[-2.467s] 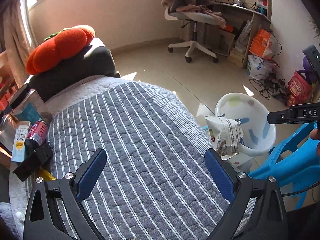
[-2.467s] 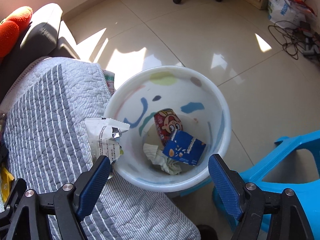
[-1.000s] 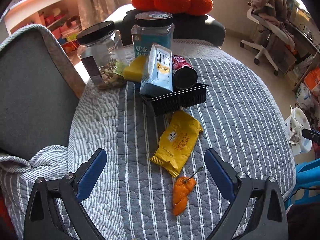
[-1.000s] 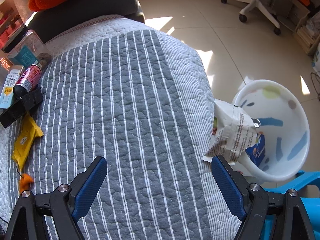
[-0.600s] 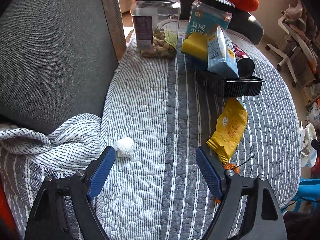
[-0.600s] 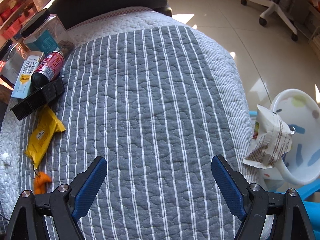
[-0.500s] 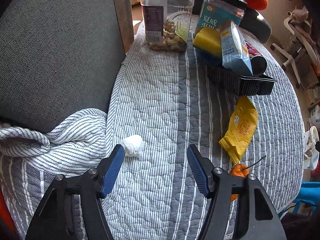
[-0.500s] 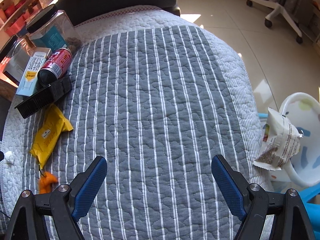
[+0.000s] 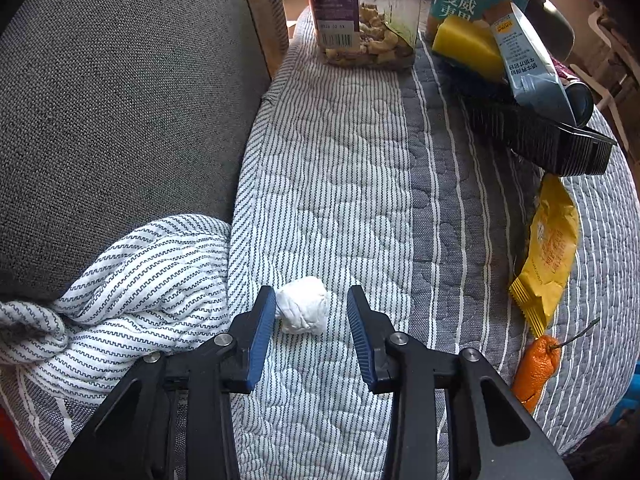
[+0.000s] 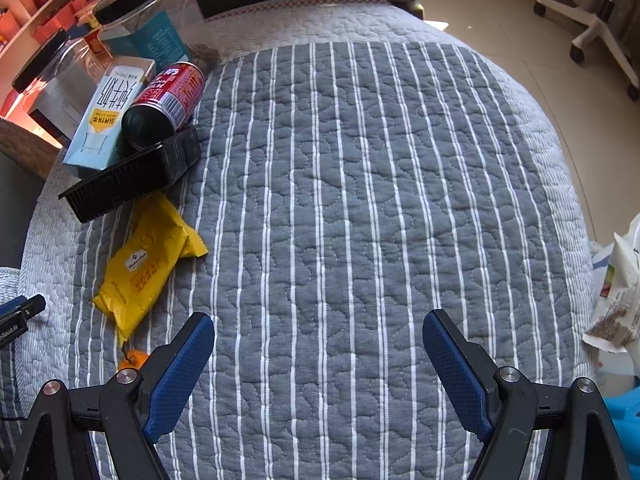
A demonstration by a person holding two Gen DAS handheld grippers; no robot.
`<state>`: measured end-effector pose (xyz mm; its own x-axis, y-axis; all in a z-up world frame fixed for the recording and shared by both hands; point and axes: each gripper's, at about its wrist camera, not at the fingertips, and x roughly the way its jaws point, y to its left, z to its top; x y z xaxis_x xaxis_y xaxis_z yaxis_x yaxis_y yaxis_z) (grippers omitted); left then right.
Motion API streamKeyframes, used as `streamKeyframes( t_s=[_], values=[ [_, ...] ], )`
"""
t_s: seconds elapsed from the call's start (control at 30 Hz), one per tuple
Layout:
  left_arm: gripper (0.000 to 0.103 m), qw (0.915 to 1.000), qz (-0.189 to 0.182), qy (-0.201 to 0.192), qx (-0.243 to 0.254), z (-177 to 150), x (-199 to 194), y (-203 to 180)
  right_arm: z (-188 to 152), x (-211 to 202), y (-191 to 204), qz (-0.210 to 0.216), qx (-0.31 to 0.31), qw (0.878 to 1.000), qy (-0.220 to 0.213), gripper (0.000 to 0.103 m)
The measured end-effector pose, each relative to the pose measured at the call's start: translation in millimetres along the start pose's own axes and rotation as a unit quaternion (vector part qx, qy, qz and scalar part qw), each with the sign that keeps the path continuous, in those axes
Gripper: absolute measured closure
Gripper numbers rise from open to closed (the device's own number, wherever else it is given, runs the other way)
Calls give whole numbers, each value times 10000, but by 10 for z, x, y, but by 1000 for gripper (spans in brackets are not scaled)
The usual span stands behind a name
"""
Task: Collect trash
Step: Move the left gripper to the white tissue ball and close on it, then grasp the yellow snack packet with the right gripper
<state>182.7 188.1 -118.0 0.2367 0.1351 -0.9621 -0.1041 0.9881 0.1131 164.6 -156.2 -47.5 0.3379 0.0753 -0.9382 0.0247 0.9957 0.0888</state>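
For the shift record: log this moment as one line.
left gripper: fingers closing around white paper wad, not yet pinched | right gripper: open, empty, over striped quilt | yellow wrapper: uncollected

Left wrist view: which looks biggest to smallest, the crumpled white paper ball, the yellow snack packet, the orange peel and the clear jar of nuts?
1. Clear plastic jar of nuts, though its top is cut off.
2. Yellow foil snack packet.
3 and 4. Crumpled white paper ball and orange peel scrap look alike; the ball lies nearer the camera, so I won't rank them.
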Motion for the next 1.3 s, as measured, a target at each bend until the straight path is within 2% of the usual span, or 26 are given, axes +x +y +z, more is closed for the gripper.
streamKeyframes(
  t_s=[0.1,0.27,0.33,0.43,0.53,0.63,0.8,1.0,1.23,1.3],
  values=[
    [74,9993,284,48,229,-2,69,-40,16,85,93,84,35,9999,82,15],
    [76,9996,244,48,148,29,72,-14,40,220,234,217,101,9995,198,15],
    [77,10000,62,12,36,43,32,27,53,260,290,239,117,9994,210,15],
    [77,9987,-443,-193,-169,81,-148,103,74,334,413,320,121,9991,237,15],
    [77,9966,-577,-580,-81,110,-398,61,97,435,579,415,88,9988,260,15],
    [77,9940,-746,-796,-95,100,-560,13,118,575,762,525,67,9980,332,15],
    [77,9938,-535,-970,-24,26,-593,12,150,800,1015,712,165,9966,386,15],
    [77,9937,-558,-960,-115,48,-545,68,189,1051,1255,821,269,9950,501,14],
    [77,9934,-611,-960,-172,53,-567,137,153,1250,1432,579,189,9969,493,15],
    [77,9930,-623,-981,-191,47,-593,152,127,1248,1511,432,70,9982,420,22]
  ],
)
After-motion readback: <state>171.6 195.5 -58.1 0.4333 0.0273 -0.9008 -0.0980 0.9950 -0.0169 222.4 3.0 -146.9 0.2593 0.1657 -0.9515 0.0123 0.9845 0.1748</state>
